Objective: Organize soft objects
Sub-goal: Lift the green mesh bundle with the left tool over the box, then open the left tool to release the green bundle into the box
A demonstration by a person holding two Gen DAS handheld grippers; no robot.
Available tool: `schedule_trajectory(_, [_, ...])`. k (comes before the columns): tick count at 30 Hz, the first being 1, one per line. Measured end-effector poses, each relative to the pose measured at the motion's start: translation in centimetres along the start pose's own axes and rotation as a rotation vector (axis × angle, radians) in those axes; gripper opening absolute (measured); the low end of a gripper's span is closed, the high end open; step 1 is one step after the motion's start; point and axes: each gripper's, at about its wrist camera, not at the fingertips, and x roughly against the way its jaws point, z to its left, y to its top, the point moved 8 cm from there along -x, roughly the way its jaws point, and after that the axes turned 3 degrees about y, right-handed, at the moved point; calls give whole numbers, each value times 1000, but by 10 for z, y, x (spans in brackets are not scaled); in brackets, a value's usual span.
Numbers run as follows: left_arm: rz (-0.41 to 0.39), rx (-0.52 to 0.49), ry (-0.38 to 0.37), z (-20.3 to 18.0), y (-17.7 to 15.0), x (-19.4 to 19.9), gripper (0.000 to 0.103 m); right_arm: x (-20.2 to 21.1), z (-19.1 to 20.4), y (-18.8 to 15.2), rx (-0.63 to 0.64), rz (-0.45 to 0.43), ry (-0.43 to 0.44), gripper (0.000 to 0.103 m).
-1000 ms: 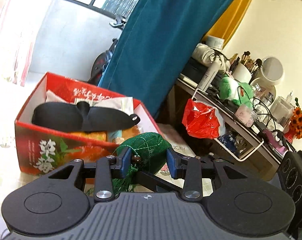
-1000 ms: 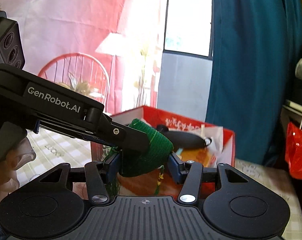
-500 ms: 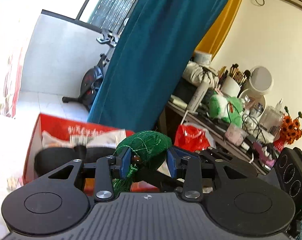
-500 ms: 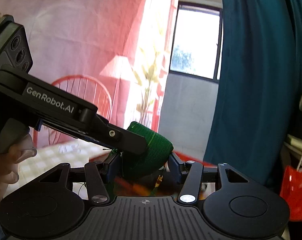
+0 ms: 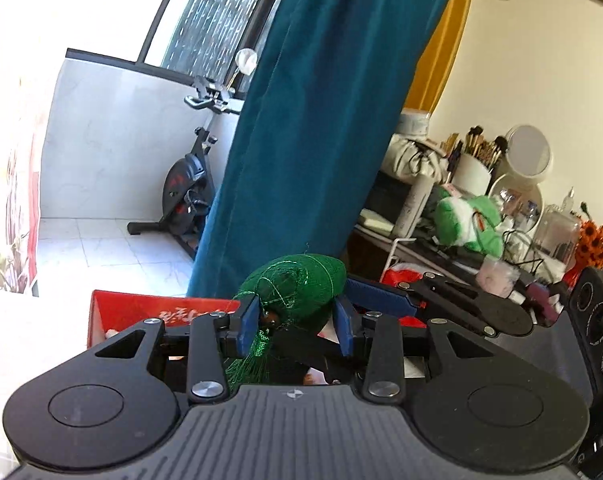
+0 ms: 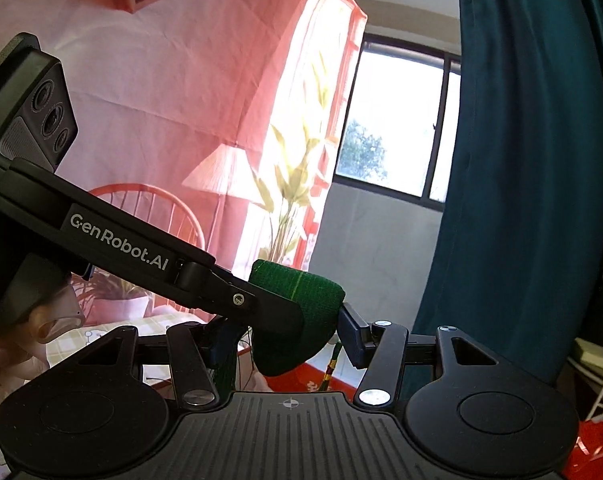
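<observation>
A green mesh pouch point(image 5: 301, 288) with a tassel sits between the blue pads of my left gripper point(image 5: 297, 324), which is shut on it. My right gripper point(image 6: 289, 340) also closes on the same green pouch point(image 6: 301, 292) from the other side; its arm crosses the left wrist view point(image 5: 441, 296). The left gripper's body point(image 6: 121, 240) crosses the right wrist view. Both hold the pouch up in the air above the red cardboard box point(image 5: 149, 308), whose far rim shows below. The box's contents are mostly hidden behind the grippers.
A teal curtain point(image 5: 321, 120) hangs behind the box. A cluttered shelf point(image 5: 481, 220) with a green plush toy, brushes and a mirror stands at right. A red plastic bag point(image 6: 597, 444) hangs low right. An exercise bike point(image 5: 185, 196) stands on the balcony.
Both grippers have lifted the green pouch upward together; the red box has dropped low in both views and its contents have gone out of sight.
</observation>
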Motion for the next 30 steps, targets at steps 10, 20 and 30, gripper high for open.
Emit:
schedule_trajectory(10, [128,33,19,40,-37,-39,41,-46,6,-55,-83,137,27,50])
schedule_trajectory(20, [192,96,37,65,-73,-58,41,-64,10,-100,-182,264,36,49])
schedule_trajectory(30, [202,97,94,70,-81,-53,41,-62,6,-112,-231,305,13,49])
